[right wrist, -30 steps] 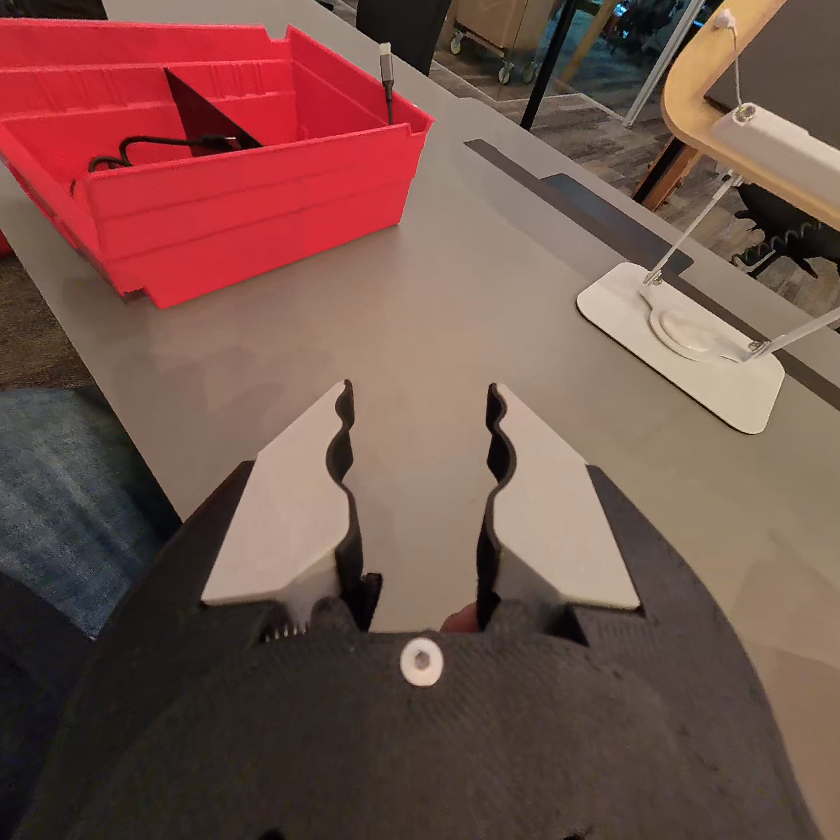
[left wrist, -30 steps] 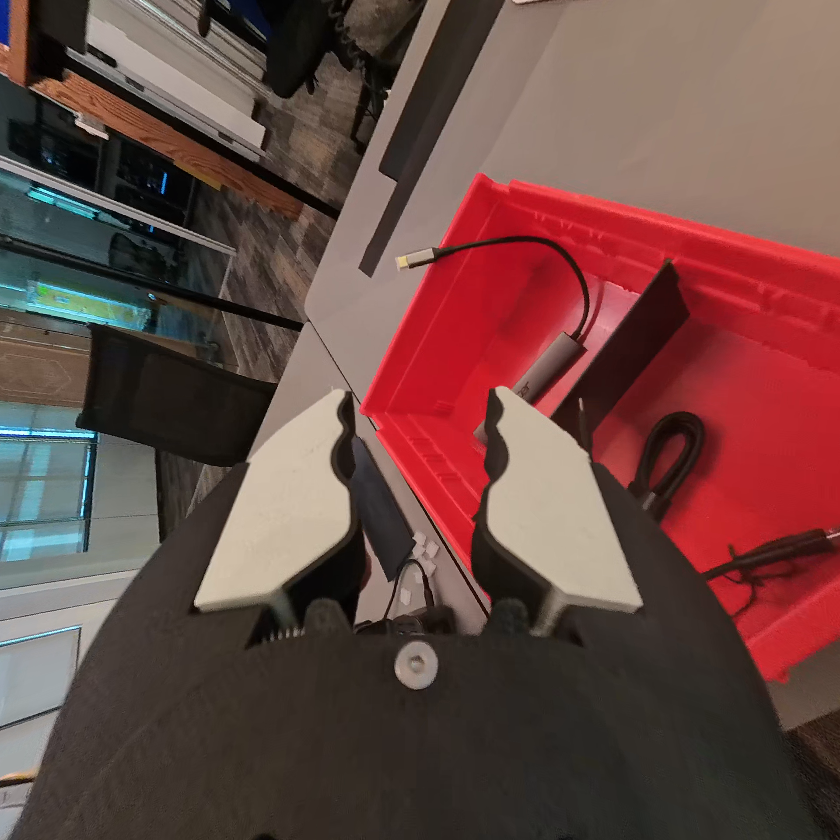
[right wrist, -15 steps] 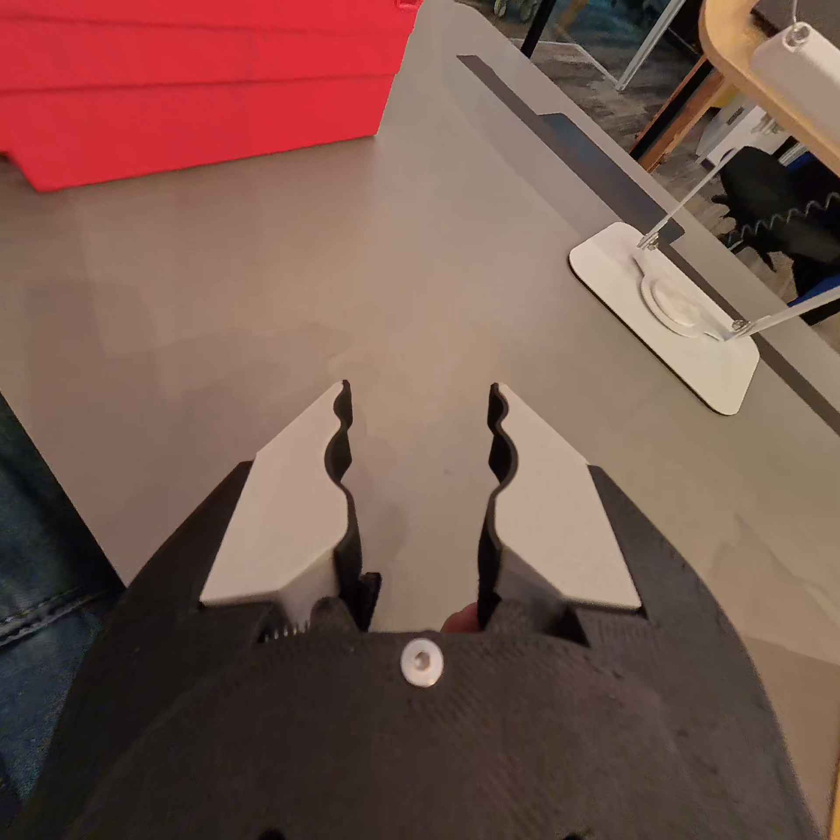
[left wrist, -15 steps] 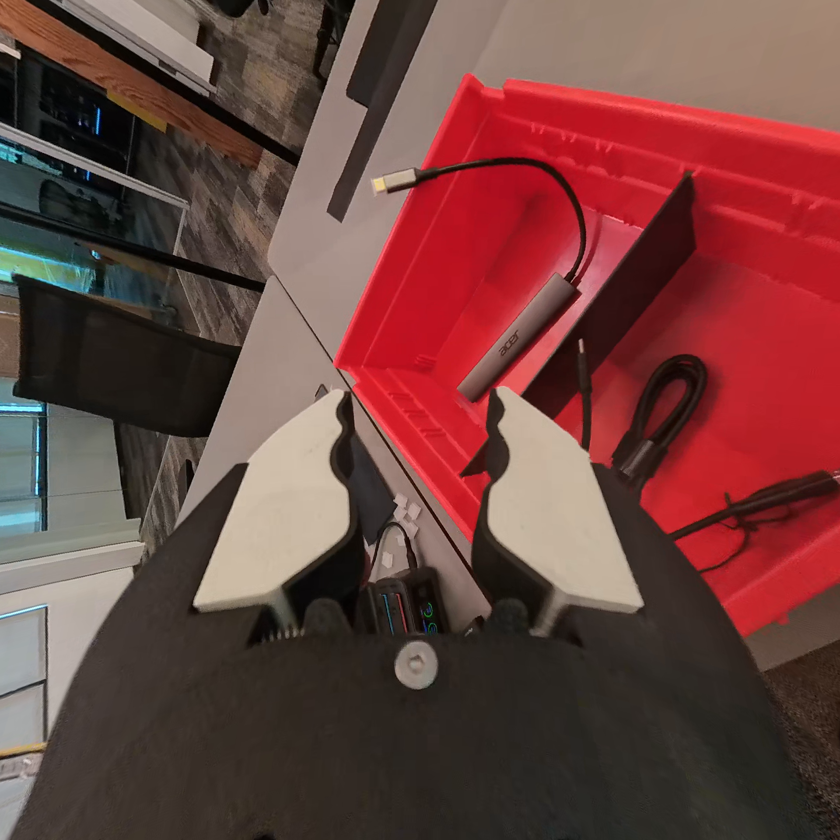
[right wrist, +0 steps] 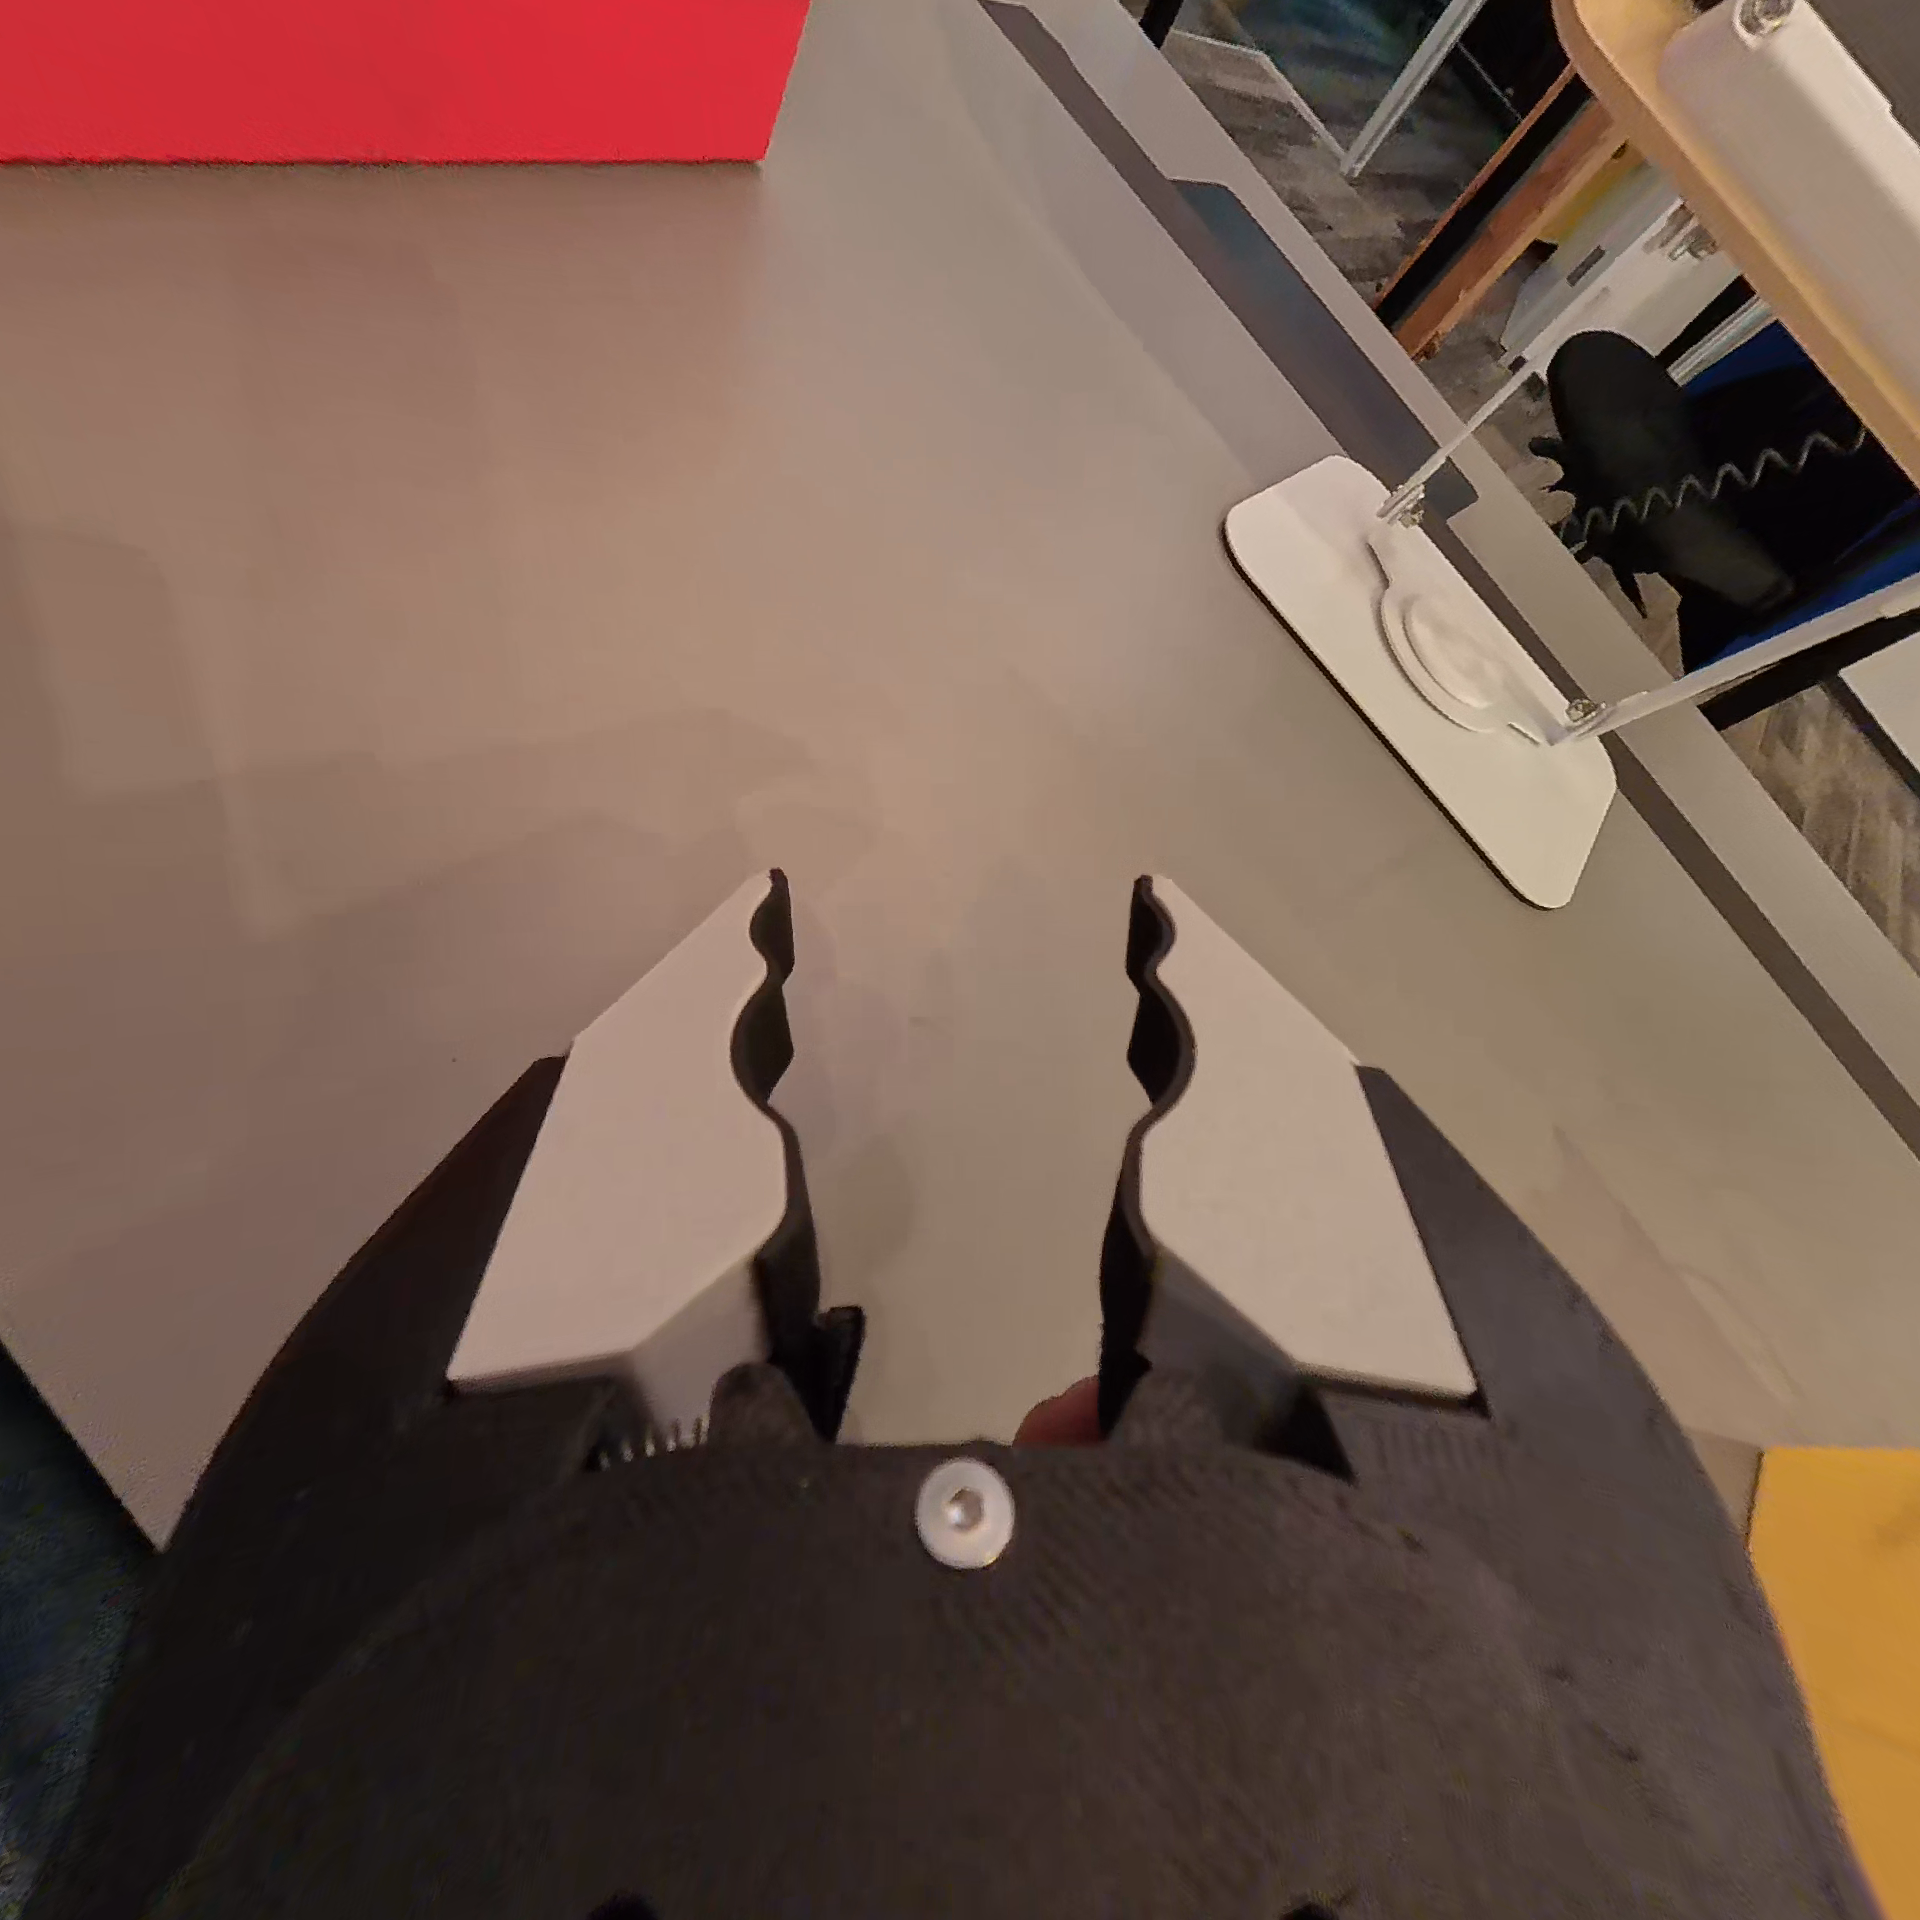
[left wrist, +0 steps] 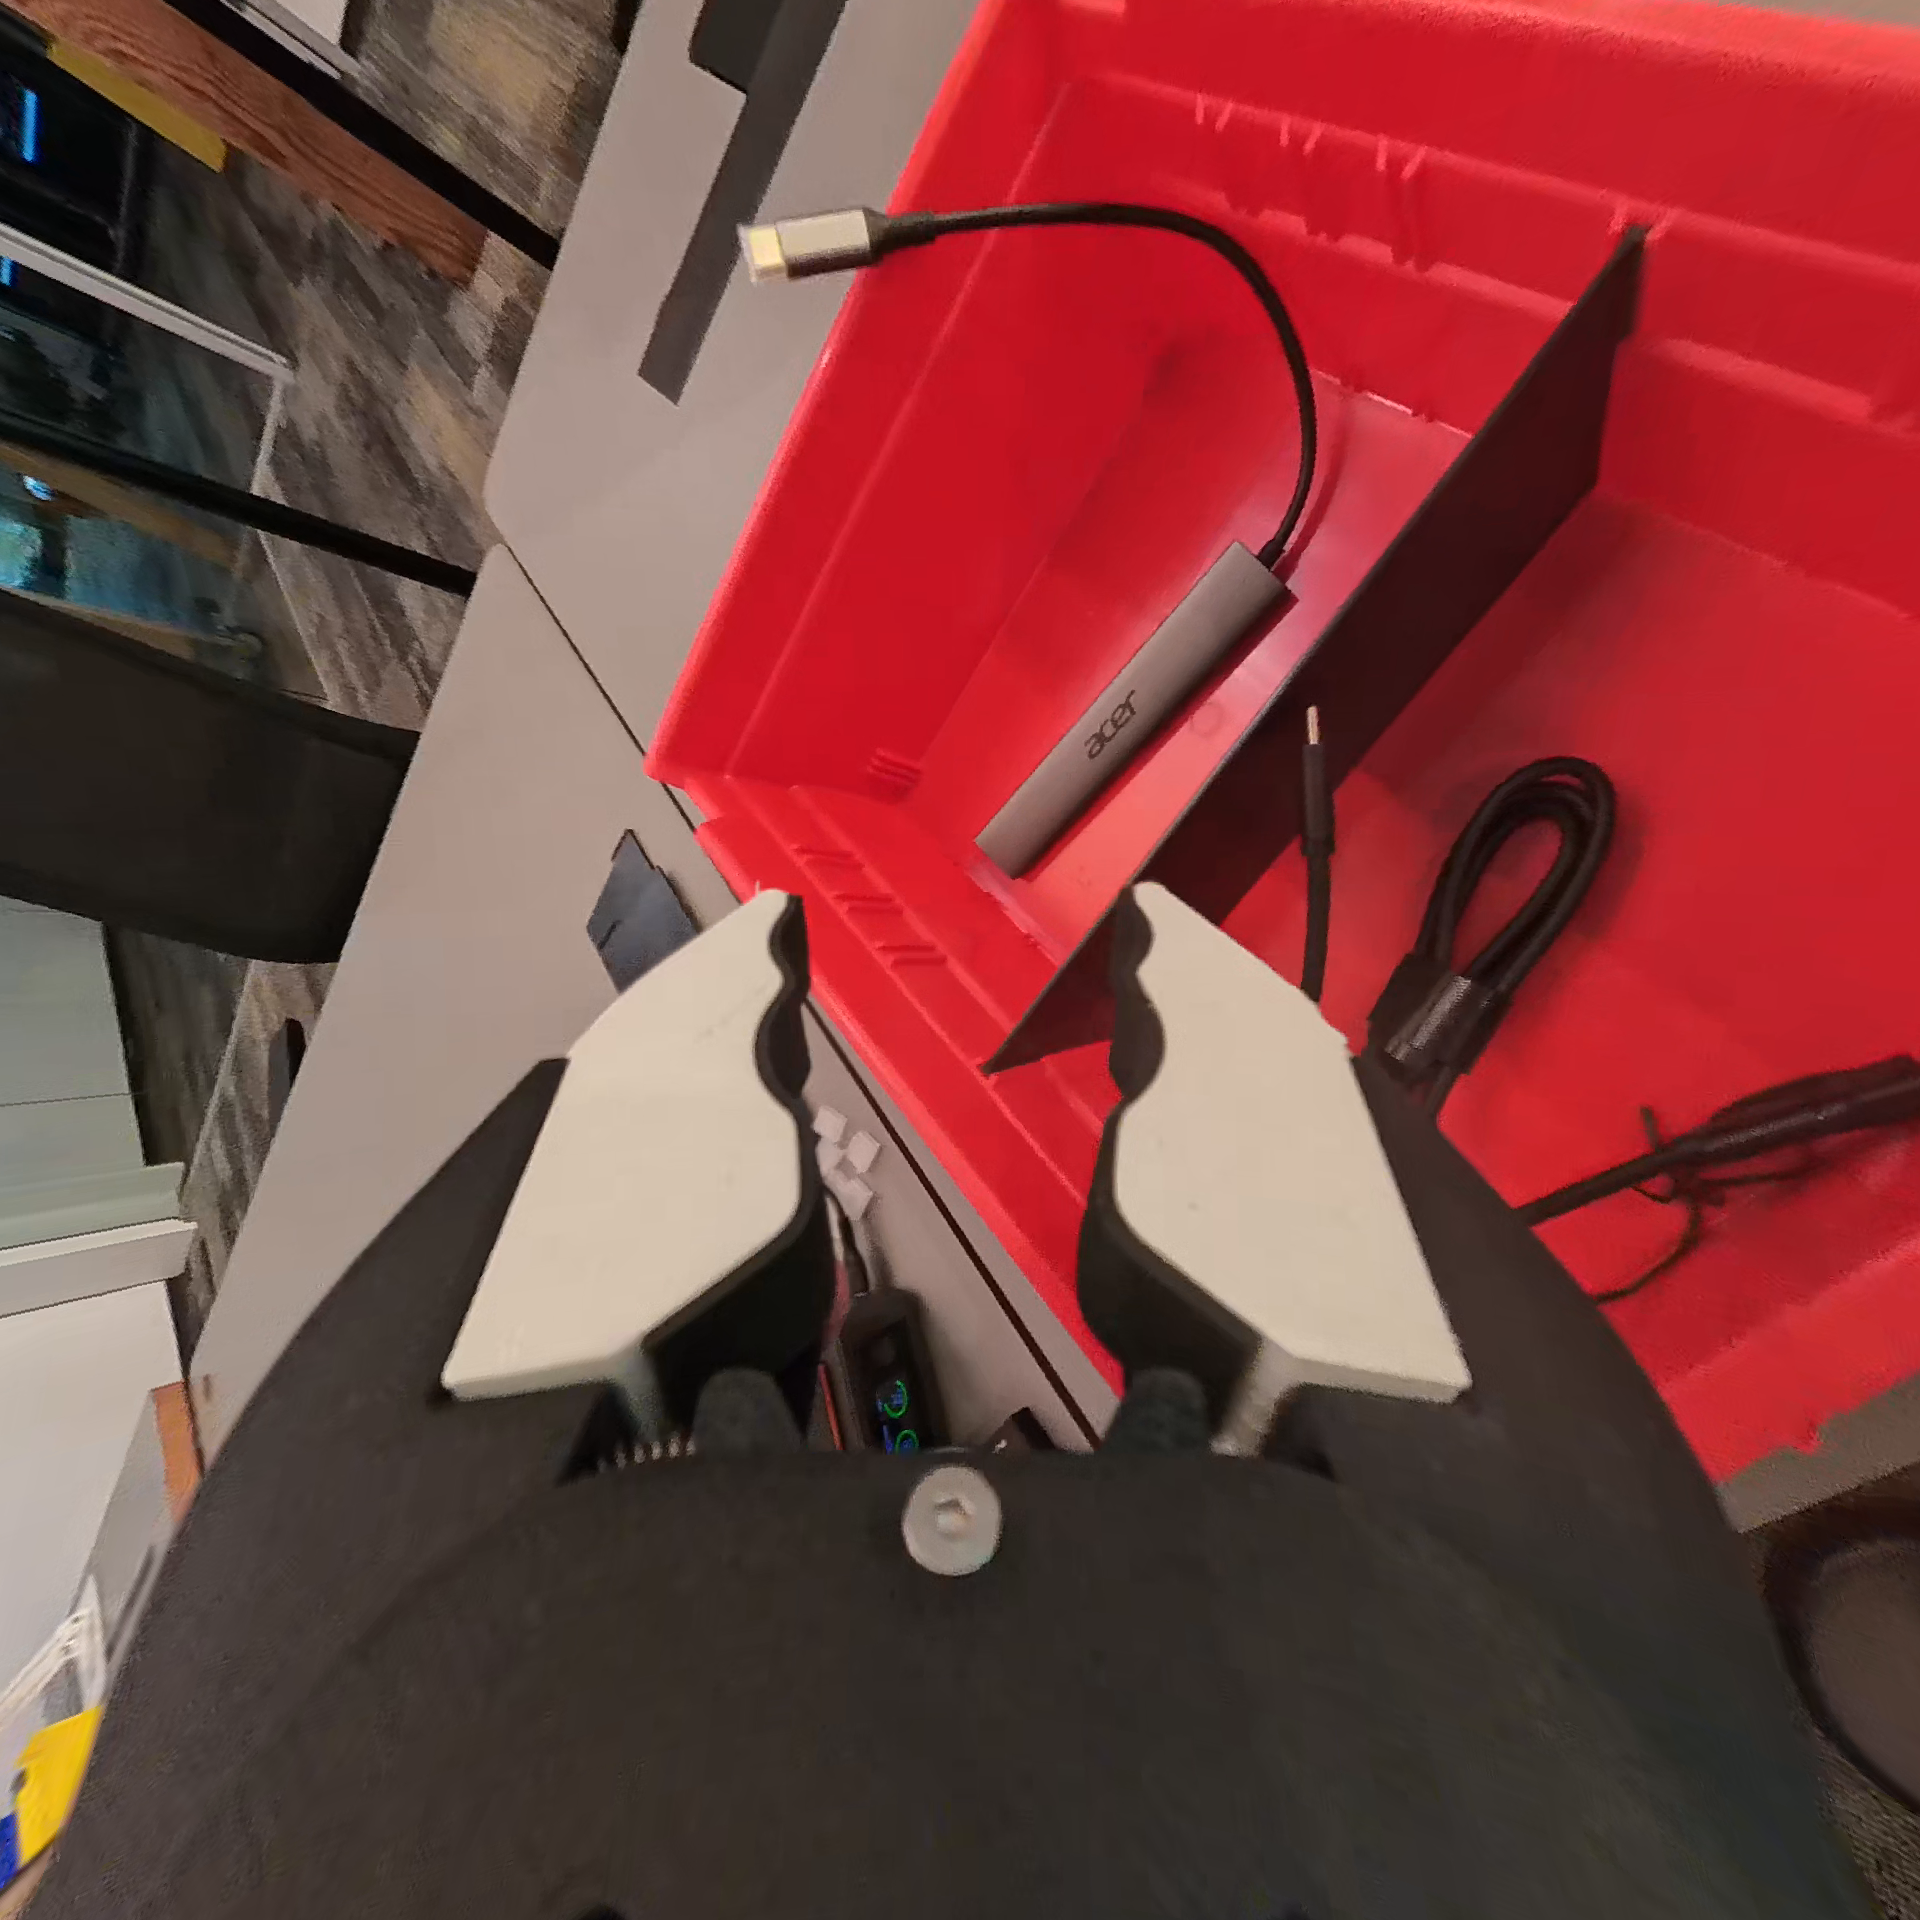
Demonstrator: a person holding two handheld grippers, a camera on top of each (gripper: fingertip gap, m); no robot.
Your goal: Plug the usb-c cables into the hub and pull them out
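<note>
Hovering with both jaws spread and empty.
Left gripper [left wrist: 961, 914] sees hub [left wrist: 1138, 709] and cables [left wrist: 1496, 914] inside red bin [left wrist: 831, 499]; right gripper [right wrist: 956, 883] sees bare table [right wrist: 623, 520].

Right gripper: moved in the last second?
Yes. The right gripper, open and empty, swung away from the red bin, now only a strip at top, toward the white stand base.

The supporting surface is a grey table [right wrist: 644, 499] with a matte top. A red bin [left wrist: 1039, 1049] rests directly on it; in the right wrist view only the bin's red wall shows, at the far left. A white stand base [right wrist: 1455, 769] sits flat near the right edge, well apart from the bin. In the left wrist view, small white clips [left wrist: 847, 1158] lie on the tabletop just beside the bin's near wall.
</note>
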